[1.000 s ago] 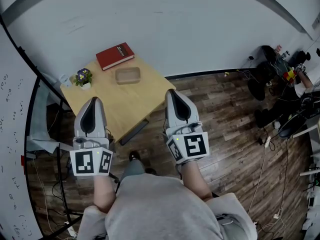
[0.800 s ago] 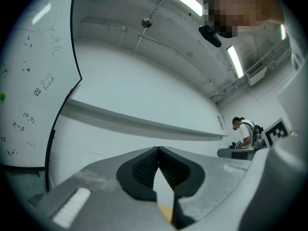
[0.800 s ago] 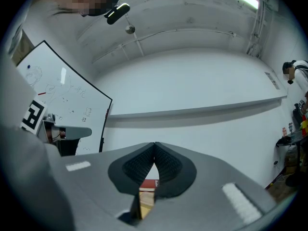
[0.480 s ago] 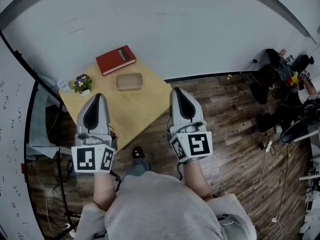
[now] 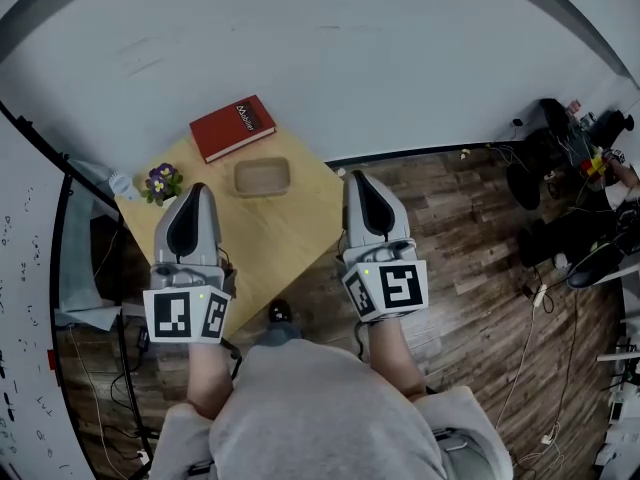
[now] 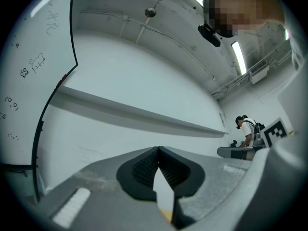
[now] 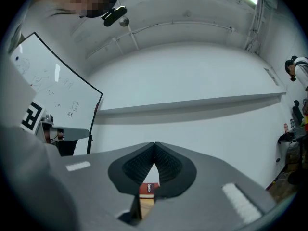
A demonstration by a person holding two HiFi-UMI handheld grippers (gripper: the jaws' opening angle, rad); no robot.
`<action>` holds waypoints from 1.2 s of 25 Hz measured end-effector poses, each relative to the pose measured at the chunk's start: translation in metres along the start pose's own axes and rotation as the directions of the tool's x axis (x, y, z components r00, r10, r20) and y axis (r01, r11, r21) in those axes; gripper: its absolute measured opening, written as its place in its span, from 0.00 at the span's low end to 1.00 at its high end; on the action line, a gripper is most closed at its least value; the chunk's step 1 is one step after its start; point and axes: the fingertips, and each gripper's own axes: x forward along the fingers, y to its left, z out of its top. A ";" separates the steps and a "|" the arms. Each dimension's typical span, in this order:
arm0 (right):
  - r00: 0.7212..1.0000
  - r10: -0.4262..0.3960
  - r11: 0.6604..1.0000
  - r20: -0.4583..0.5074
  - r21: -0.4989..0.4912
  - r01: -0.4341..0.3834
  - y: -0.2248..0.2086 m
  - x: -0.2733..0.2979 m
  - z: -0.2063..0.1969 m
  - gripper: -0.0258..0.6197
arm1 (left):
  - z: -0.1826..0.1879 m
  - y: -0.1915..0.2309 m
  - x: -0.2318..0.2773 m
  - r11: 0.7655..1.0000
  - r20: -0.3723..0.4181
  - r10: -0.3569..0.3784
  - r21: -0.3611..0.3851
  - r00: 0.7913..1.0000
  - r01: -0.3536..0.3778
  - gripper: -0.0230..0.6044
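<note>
Over the near edge of the surface (image 5: pixel 290 228), the person is edging forward, both tools still clenched and empty: left tool (image 5: pixel 191 192) just beside the flower pot (image 5: pixel 160 181), right tool (image 5: pixel 362 180) near the wooden tray (image 5: pixel 262 177), red book (image 5: pixel 232 126) at the far corner.

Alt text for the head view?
Seen from above, a person holds the left gripper and right gripper, both shut and empty, near a wooden table bearing a red book, a tan tray and a potted flower.
</note>
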 end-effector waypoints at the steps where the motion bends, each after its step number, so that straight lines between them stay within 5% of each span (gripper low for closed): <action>1: 1.000 -0.002 1.000 -0.002 -0.001 0.002 -0.002 0.005 -0.001 0.04 | -0.002 0.003 0.005 1.000 -0.002 0.001 -0.002 1.000 -0.001 0.04; 21: 0.999 0.005 1.000 -0.039 0.026 -0.004 -0.007 0.090 -0.029 0.04 | -0.021 0.054 0.070 1.000 -0.019 -0.001 -0.020 1.000 0.001 0.04; 30: 0.993 0.024 0.998 -0.116 0.061 -0.017 -0.005 0.120 -0.062 0.04 | -0.056 0.074 0.089 0.999 -0.126 0.002 -0.035 0.992 -0.007 0.04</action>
